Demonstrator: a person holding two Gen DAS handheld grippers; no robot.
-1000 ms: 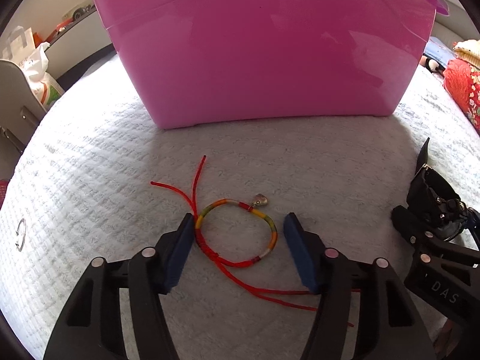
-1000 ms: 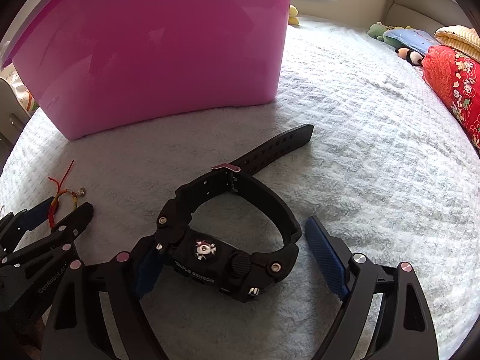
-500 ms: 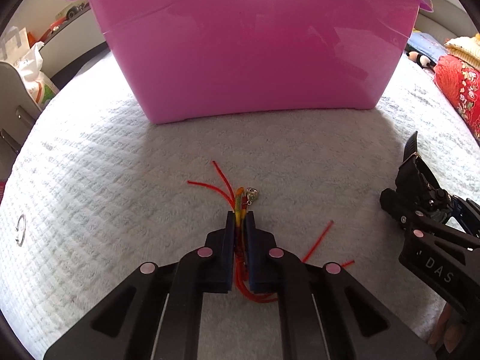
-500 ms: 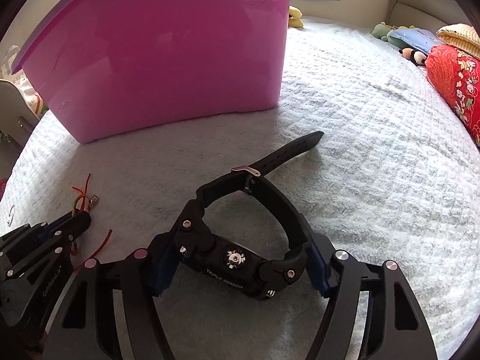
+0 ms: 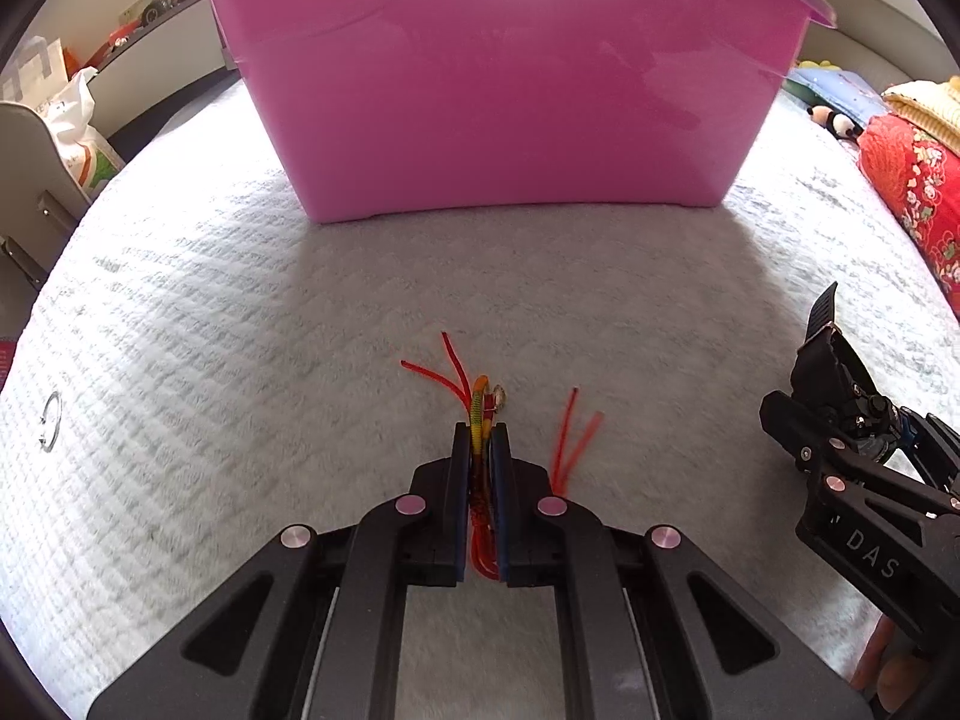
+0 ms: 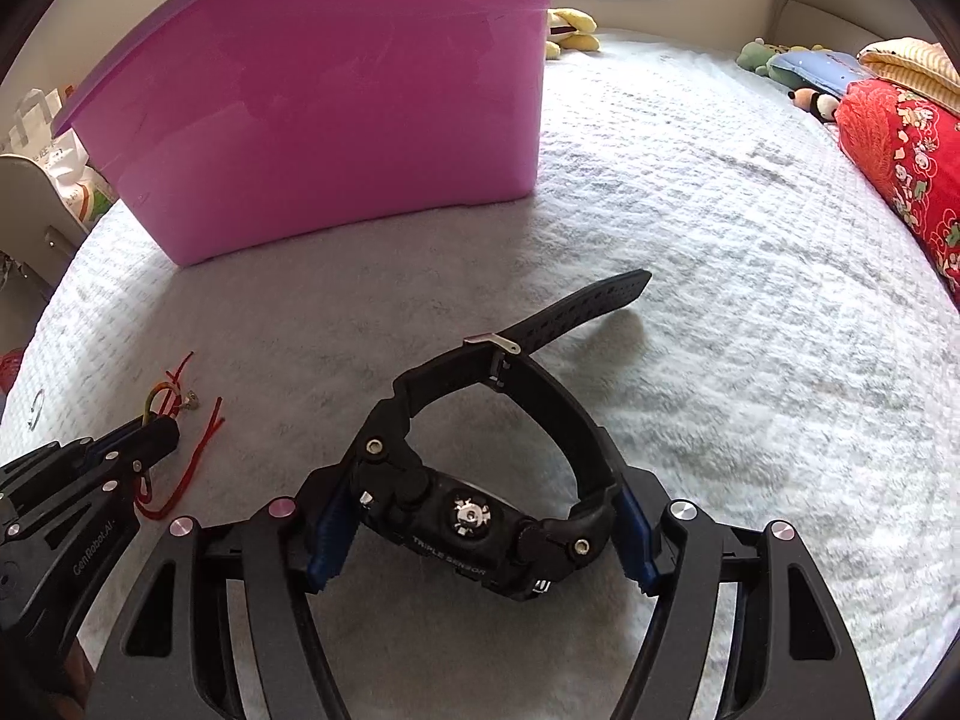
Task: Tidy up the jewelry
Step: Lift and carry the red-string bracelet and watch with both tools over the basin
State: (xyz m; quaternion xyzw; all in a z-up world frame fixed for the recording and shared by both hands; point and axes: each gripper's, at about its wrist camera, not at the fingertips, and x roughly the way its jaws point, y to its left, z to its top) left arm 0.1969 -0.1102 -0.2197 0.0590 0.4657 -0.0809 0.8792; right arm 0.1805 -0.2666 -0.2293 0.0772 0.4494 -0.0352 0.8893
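Note:
My left gripper (image 5: 480,441) is shut on a red, yellow and green cord bracelet (image 5: 477,414) with a small metal charm; its red cord ends (image 5: 567,438) trail loose over the white bedspread. My right gripper (image 6: 480,531) is shut on a black digital watch (image 6: 474,525), pads against both ends of its case, the strap (image 6: 576,309) reaching away. The watch in the right gripper shows at the right edge of the left wrist view (image 5: 840,384). A large pink plastic tub (image 5: 516,78) stands just ahead of both grippers, also in the right wrist view (image 6: 336,108).
A small silver ring (image 5: 51,429) lies on the bedspread (image 5: 240,330) at far left. A red patterned pillow (image 6: 906,162) and soft toys (image 6: 804,75) lie along the right side. A chair and bags (image 5: 66,120) stand off the bed's left edge.
Both grippers closed: the left squeezed the bracelet flat between its pads, the right clamped the watch case. Both have since lifted slightly, and the tub looks a little farther off.

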